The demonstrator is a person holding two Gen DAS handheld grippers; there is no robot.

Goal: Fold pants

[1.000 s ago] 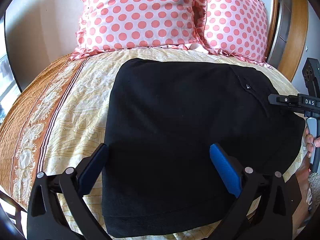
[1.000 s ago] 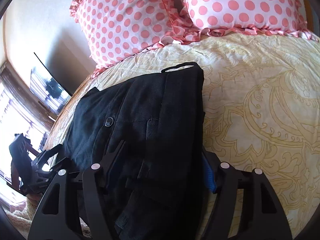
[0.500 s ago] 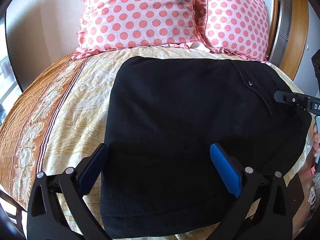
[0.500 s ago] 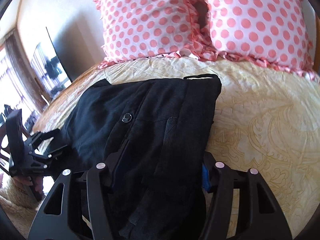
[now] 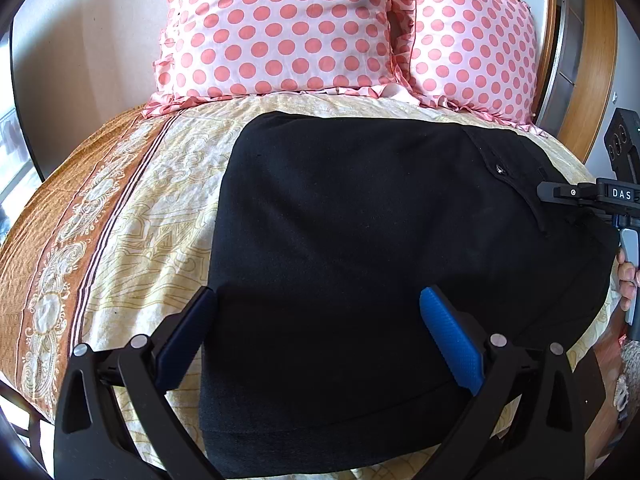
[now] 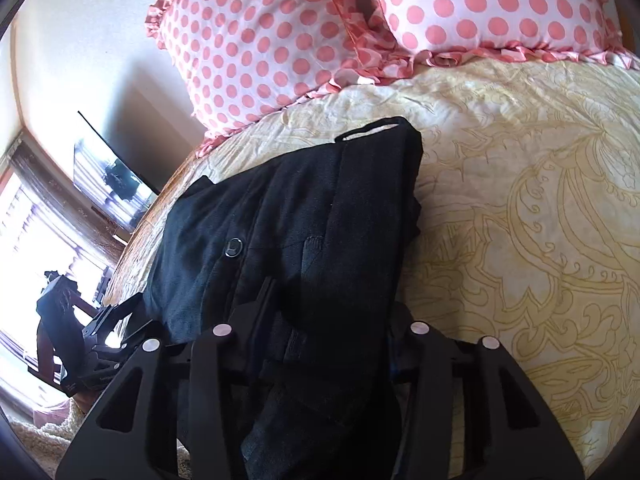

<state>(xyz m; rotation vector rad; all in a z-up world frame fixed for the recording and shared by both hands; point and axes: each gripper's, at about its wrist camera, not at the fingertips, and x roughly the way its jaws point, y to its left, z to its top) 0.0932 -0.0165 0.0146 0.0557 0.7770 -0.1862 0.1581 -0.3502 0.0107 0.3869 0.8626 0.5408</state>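
Black pants [image 5: 360, 248] lie folded flat on the bed, waistband and button to the right. My left gripper [image 5: 316, 328] is open, its blue pads wide apart above the near hem edge, holding nothing. In the right wrist view the pants [image 6: 304, 216] show their waistband end, with a button [image 6: 233, 247] and belt loop. My right gripper [image 6: 332, 308] has its jaws wide apart with the waistband fabric bunched between them; the fingertips are hidden by the cloth. The right gripper also shows at the right edge of the left wrist view [image 5: 576, 196].
Two pink polka-dot pillows [image 5: 280, 28] stand at the head of the bed. The cream and orange patterned bedspread [image 5: 120, 208] covers the bed. A wooden headboard [image 5: 596, 40] is at right. A TV [image 6: 112, 176] and a window are at left.
The right gripper has shifted and tilted, moving closer over the waistband. The left gripper has held nearly still over the hem.
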